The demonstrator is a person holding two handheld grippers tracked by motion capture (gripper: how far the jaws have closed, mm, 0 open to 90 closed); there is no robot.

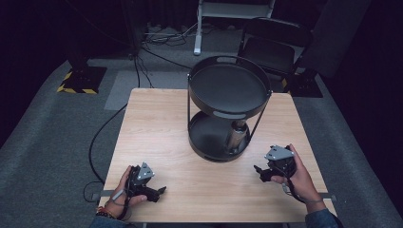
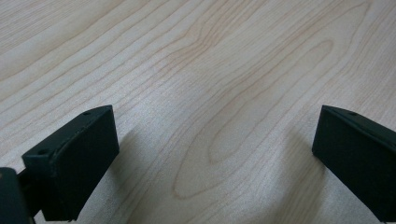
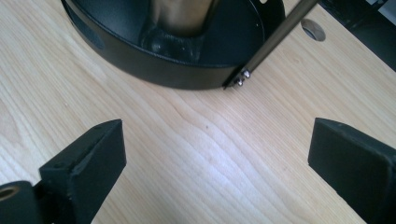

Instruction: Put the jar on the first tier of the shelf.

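Black two-tier stand (image 1: pixel 228 90) at frame centre, steel cup (image 1: pixel 236 135) upright on lower tier. Left gripper (image 1: pixel 159 192) lower left, right gripper (image 1: pixel 260 172) lower right: jaws apart, empty. Nothing started, apparently.

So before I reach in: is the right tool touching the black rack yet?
Apart. In the right gripper view, bare wood lies between the open right tool and the rack's lower tray.

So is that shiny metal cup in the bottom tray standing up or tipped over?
Upright: the metal cup stands on its base in the lower tray.
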